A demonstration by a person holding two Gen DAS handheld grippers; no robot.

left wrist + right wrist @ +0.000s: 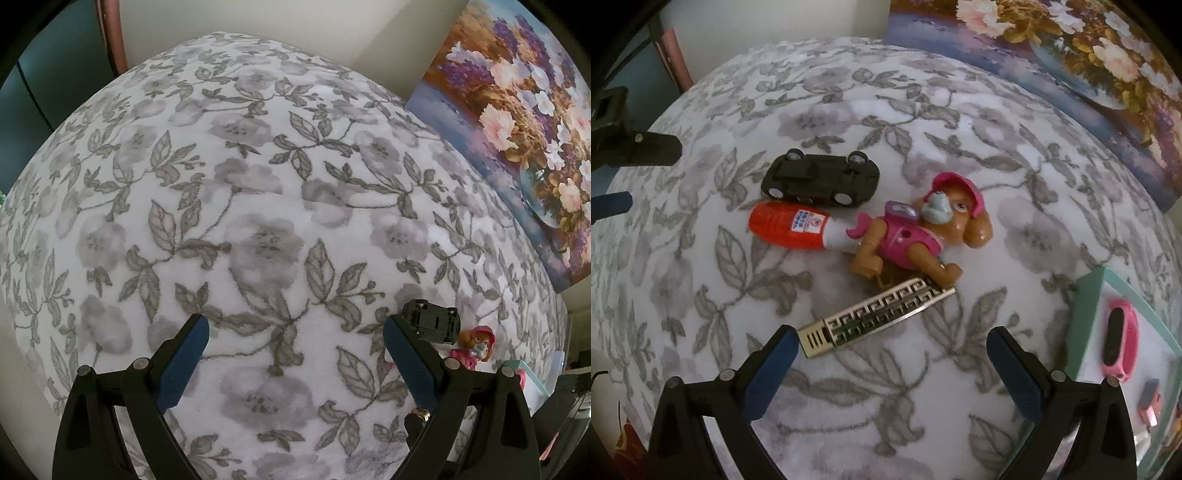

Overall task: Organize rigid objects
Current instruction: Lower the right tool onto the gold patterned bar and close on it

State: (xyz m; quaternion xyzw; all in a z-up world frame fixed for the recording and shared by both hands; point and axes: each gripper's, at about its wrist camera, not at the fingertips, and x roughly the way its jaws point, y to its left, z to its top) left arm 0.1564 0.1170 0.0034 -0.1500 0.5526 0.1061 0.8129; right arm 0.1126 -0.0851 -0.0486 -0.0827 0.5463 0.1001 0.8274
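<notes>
We see a bed or table covered by a white blanket (701,258) printed with grey flowers and leaves, and a flower painting (1089,55) leaning along its far right edge. Our right gripper (890,360) hovers with its blue-padded jaws spread wide and nothing between them. Just ahead of it lies a flat silver case with a Greek-key pattern (873,319), angled, its near end close to the left fingertip. Past that, a brown toy dog in pink cap and vest (916,232) lies on its side, touching a red and white bowling pin (792,225), with a black toy car (820,177) flipped wheels-up just beyond. At right, a mint-edged tray (1086,325) holds a pink fitness band (1121,341). Our left gripper (295,349) is likewise spread open and empty above bare blanket.
</notes>
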